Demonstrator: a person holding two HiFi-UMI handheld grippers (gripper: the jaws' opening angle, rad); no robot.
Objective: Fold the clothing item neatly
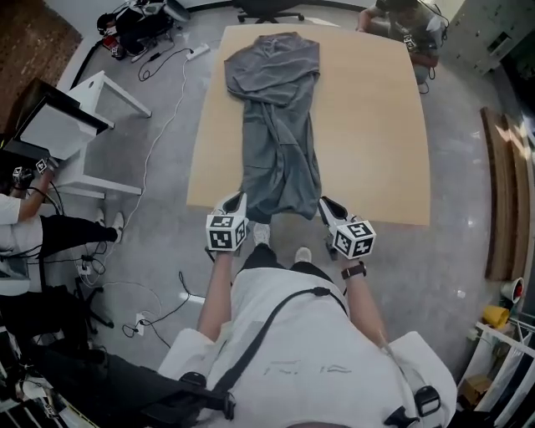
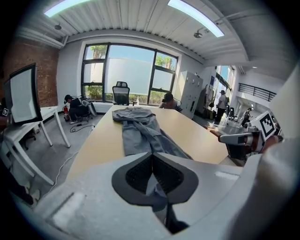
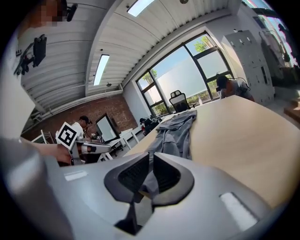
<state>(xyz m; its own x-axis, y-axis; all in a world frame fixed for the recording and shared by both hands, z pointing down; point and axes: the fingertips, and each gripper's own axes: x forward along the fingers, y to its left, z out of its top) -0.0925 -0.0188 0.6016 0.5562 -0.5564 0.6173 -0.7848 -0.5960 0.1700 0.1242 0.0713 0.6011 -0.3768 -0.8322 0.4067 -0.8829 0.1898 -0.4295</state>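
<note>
head view, clothing: the grey garment (image 1: 280, 142) lies stretched lengthwise down the middle of the wooden table (image 1: 376, 134). its wider bunched part is at the far end and its hem is right at the near edge in front of me.
head view, left side: my left gripper (image 1: 236, 199) is on the hem's left corner, at the table edge.
head view, right side: my right gripper (image 1: 326, 204) is on the hem's right corner, so the two flank the hem.
head view, around: an office chair (image 1: 267, 10) sits past the far end, a seated person (image 1: 405, 29) is at the far right corner, and a white desk (image 1: 84, 109) is off to the left.
left gripper view, fingers: the left gripper (image 2: 153, 157) is clenched. the pads (image 2: 138, 175) meet up top, with a fold of the grey garment (image 2: 140, 131) pinched low between them.
left gripper view, beyond: the rest of the cloth runs away along the table (image 2: 103, 140) toward the office chair (image 2: 121, 91). the right gripper (image 2: 234, 139) is off to the right.
right gripper view, fingers: the right gripper (image 3: 151, 157) is grasping too. there's only a sliver of gap between the pads (image 3: 133, 175), and grey cloth is wedged in it.
right gripper view, beyond: the grey garment (image 3: 176, 131) trails off along the left of the table (image 3: 234, 136). the left gripper (image 3: 96, 149) is over on the left, and the person (image 3: 227, 86) is at the far end.
</note>
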